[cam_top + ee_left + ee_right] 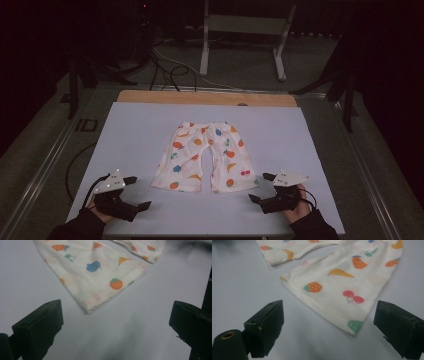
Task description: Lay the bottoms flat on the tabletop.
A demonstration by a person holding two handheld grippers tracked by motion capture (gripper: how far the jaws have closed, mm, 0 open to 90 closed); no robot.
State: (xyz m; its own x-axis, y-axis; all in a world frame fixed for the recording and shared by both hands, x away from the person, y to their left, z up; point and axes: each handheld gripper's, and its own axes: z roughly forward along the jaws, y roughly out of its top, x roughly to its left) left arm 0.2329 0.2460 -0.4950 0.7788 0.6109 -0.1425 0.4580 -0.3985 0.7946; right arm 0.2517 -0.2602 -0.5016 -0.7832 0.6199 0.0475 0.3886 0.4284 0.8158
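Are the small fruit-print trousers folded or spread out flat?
Spread flat. The trousers lie open on the white table sheet, both legs apart, waistband at the far end, no fold over them.

My two black claws, the left gripper (139,192) and the right gripper (262,187), sit near white shorts (205,157) dotted with orange, blue, red and green fruit, on a pale grey-white mat (130,135) with a brown wooden table edge (150,97) far behind.

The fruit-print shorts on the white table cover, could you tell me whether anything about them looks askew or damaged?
Nothing stands out. The cream fruit-print fabric shorts lie flat and spread on the white table cover, waistband away from the person, both leg hems unfolded. The left gripper and right gripper sit open short of the hems, touching nothing.
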